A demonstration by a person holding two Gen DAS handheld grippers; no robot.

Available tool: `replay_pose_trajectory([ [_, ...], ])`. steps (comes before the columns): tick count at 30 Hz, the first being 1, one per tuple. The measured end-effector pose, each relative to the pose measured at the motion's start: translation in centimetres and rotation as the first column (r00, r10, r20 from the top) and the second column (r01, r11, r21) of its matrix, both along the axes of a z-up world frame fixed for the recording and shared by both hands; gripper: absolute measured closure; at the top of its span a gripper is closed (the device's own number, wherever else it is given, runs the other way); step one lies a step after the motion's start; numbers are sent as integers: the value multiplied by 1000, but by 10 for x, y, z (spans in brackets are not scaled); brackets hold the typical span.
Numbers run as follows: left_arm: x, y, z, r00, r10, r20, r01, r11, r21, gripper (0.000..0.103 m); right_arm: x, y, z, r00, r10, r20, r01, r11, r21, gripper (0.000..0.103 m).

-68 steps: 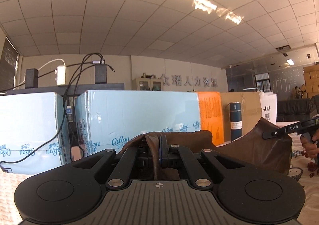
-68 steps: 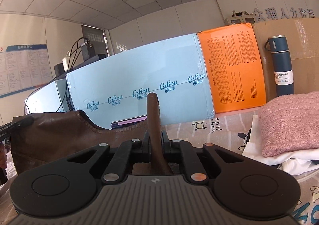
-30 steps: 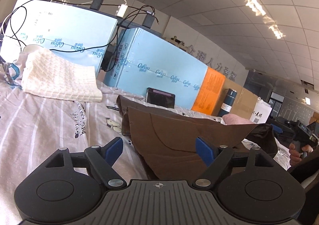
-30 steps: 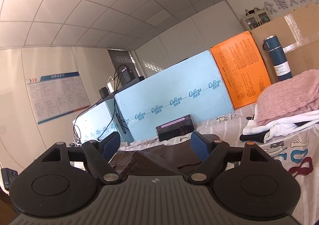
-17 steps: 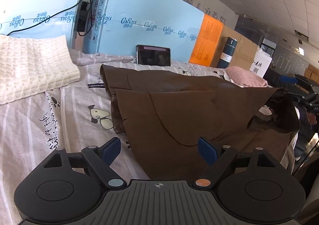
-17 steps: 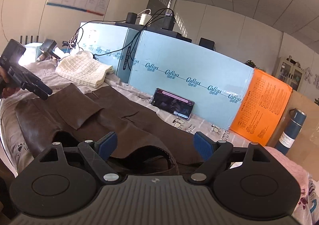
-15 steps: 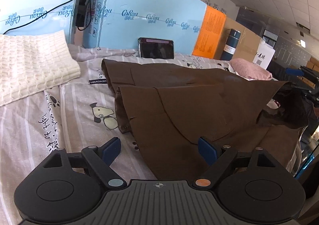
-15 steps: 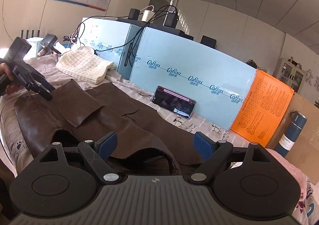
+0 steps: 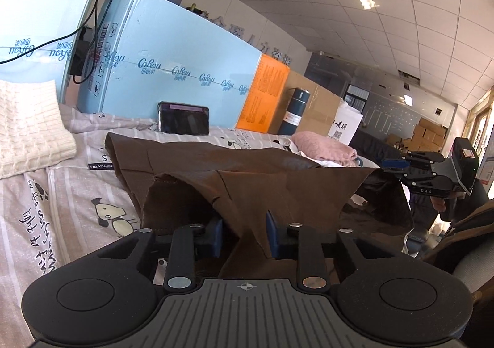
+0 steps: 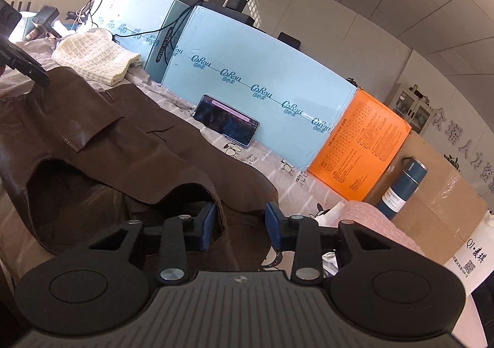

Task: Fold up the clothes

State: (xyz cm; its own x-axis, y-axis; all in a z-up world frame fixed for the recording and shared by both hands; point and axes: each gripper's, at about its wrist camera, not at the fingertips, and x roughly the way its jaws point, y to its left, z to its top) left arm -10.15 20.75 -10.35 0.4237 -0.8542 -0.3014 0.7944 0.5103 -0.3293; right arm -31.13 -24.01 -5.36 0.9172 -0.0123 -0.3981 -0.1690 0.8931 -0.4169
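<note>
The brown garment is lying on the bed sheet, its near edge lifted. The left gripper and right gripper have just been closing, each now pinching a fold of it.

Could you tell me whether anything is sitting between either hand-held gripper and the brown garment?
Nothing visible does: the brown garment already lies between the pads of the left hand-held gripper and the right hand-held gripper.
</note>
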Motion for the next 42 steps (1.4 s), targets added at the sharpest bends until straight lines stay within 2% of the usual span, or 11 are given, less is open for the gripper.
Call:
replay_pose_trajectory([
  [7,-24,22,-6,999,-32,-41,22,975,-222,89,-42,-16,-16,997,-78,-27,80,992,102,84],
  [12,-52,28,-9,998,0,-68,-10,989,-146,89,-72,-25,-35,984,-164,-75,175,966,190,84],
  [15,-64,29,-20,995,15,-99,-24,995,-98,85,-87,-28,-39,987,-115,-111,142,949,282,82],
  [20,-60,34,-26,991,52,-125,-69,988,-140,46,-113,-30,1,972,209,105,-234,871,433,62],
  [22,-51,32,-24,992,41,-118,-59,986,-157,28,-97,-32,17,961,236,143,-274,869,412,58],
  [24,-36,29,-23,990,35,-134,-59,983,-177,26,-67,-35,21,970,220,103,-243,893,379,56],
  [31,12,16,-24,980,74,-186,-92,992,-89,26,42,-44,-7,968,231,-99,-182,916,359,53],
  [35,28,8,-22,976,81,-202,-101,991,-88,28,75,-37,-32,942,267,-205,-180,915,361,50],
  [38,21,-13,-22,988,60,-142,-61,998,1,29,80,-25,-45,909,321,-266,-224,914,338,49],
  [41,9,-29,-19,997,33,-65,-28,996,85,56,80,-21,-50,899,330,-290,-233,918,321,49],
  [42,5,-34,-18,999,25,-35,-21,993,115,71,80,-23,-51,899,329,-289,-230,916,329,49],
])
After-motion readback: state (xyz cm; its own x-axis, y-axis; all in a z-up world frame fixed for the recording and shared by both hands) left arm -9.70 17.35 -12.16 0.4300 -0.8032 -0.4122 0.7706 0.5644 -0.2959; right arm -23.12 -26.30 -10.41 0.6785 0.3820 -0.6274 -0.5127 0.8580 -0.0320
